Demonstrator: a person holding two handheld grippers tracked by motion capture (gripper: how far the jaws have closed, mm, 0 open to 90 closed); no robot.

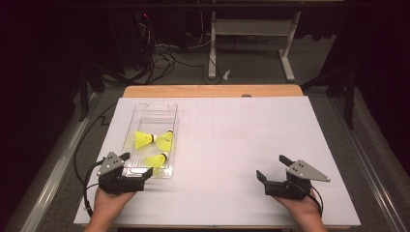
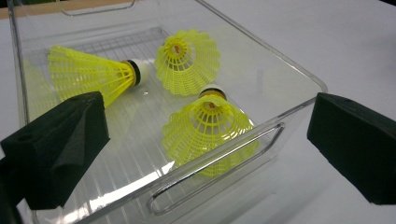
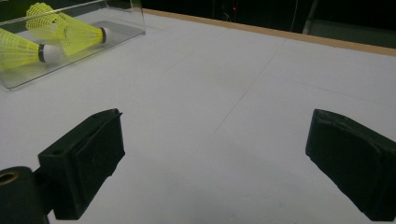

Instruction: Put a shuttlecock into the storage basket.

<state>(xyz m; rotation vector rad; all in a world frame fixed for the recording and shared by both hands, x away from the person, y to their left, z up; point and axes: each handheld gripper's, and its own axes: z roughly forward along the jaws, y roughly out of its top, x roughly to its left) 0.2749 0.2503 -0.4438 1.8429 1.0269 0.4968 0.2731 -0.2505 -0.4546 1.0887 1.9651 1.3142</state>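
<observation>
A clear plastic bin lies on the left of the white-covered table. Three yellow shuttlecocks rest inside it: one beside another, and a third nearer me. My left gripper is open at the bin's near end. In the left gripper view its jaws straddle the near corner of the bin, with the closest shuttlecock just behind the wall. My right gripper is open over bare table at the front right, holding nothing.
The table's wooden edge shows at the far side. Beyond it on the floor are cables and a white desk frame. In the right gripper view the bin sits far off at the upper left.
</observation>
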